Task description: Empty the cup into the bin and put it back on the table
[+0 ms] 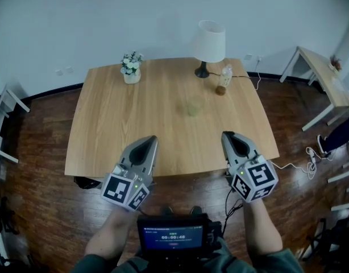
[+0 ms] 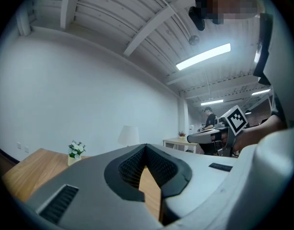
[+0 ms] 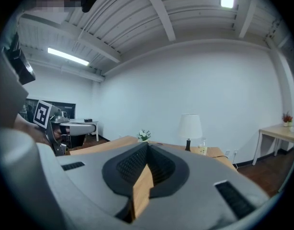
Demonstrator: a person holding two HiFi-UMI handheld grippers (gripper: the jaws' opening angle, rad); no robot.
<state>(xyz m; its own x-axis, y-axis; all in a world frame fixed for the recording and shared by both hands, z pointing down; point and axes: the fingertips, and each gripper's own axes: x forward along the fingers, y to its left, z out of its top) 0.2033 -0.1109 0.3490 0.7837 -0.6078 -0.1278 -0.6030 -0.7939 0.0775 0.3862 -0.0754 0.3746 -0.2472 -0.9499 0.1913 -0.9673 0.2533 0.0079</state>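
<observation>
Screen (image 1: pixel 173 236), bottom centre: one line of green digits in clock form, looks like 00:00:40, small, not sure. Fainter line above it: unreadable.
Left marker cube (image 1: pixel 126 190), right marker cube (image 1: pixel 254 180), just above screen on either side: black-and-white square codes, no letters.
Bottle (image 1: pixel 223 79) label, far from screen: unreadable.

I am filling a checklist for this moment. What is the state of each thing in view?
left gripper: shut, empty
right gripper: shut, empty
cup: upright on table, untouched, contents unclear
lamp: upright, seems unlit
bottle: upright
flower pot: upright
screen: lit
</observation>
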